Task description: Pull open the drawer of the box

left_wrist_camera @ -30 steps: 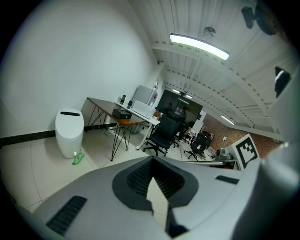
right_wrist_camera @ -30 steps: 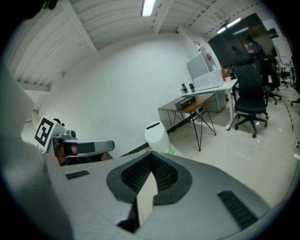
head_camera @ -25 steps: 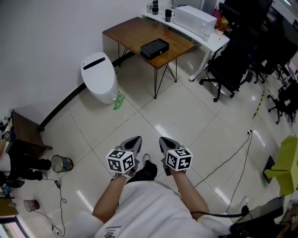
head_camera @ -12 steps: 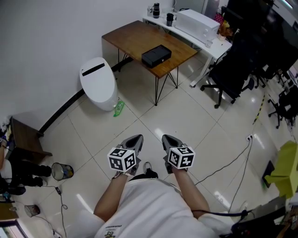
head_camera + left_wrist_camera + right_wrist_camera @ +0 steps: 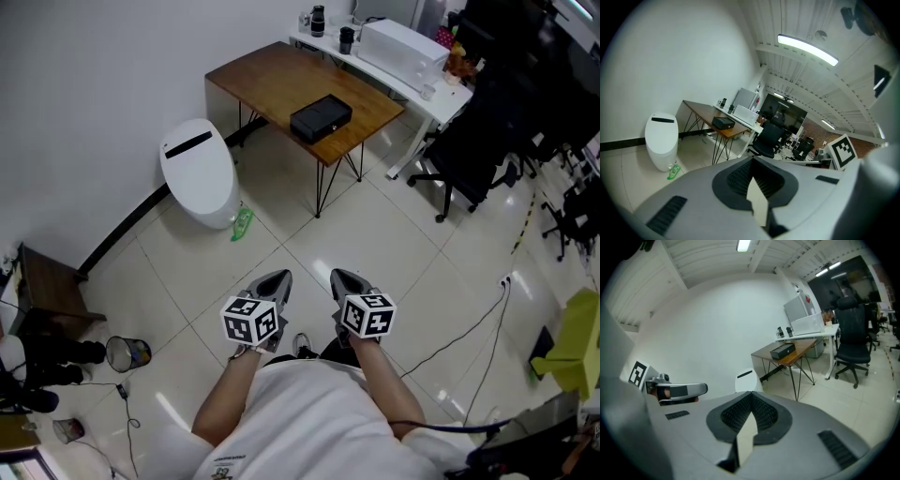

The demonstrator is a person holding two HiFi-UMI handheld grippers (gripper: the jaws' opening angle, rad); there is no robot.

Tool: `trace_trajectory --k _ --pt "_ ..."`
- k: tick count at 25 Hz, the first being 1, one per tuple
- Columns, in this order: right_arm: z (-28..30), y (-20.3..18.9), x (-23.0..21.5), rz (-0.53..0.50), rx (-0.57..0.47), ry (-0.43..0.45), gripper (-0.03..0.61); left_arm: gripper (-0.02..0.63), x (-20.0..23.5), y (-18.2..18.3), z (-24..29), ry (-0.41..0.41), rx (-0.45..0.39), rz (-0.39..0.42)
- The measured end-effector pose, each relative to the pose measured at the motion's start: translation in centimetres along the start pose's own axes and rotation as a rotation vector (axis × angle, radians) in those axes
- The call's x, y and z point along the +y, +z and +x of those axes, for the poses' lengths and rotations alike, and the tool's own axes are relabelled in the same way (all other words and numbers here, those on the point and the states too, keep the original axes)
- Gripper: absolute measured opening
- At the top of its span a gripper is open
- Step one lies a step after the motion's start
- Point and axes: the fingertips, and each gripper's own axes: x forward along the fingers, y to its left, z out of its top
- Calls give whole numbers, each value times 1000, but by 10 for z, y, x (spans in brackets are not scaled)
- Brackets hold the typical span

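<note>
The black box [image 5: 321, 118] lies flat on a brown wooden table [image 5: 264, 75] with thin black legs, far across the tiled floor. It shows small in the left gripper view [image 5: 723, 123] and in the right gripper view [image 5: 783, 351]. My left gripper [image 5: 276, 280] and right gripper [image 5: 340, 278] are held side by side at waist height, well short of the table and pointing toward it. Each gripper's jaws meet with nothing between them, as seen on the left gripper [image 5: 752, 165] and the right gripper [image 5: 750, 398]. The box's drawer front cannot be made out from here.
A white round-topped bin [image 5: 198, 172] and a green bottle [image 5: 242, 223] stand left of the table. A white desk [image 5: 409, 67] and black office chairs [image 5: 476, 131] are to its right. A cable [image 5: 473, 314] trails over the tiles on the right; a small wastebasket [image 5: 125, 353] sits at the left.
The table and box have slid slightly right and lower in the head view as the person moves forward. Both grippers keep their place in front of the body, still shut.
</note>
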Motion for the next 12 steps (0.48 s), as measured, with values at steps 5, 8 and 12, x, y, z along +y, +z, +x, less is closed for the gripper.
trace_trajectory --k 5,8,12 --pt "15 6 2 -8 8 -1 -14 2 13 1 7 13 5 -15" --pt "21 6 -4 -10 17 -17 -14 2 16 0 14 13 12 -31" --pt "31 8 -22 -3 27 -30 -14 2 20 -1 30 16 23 -35"
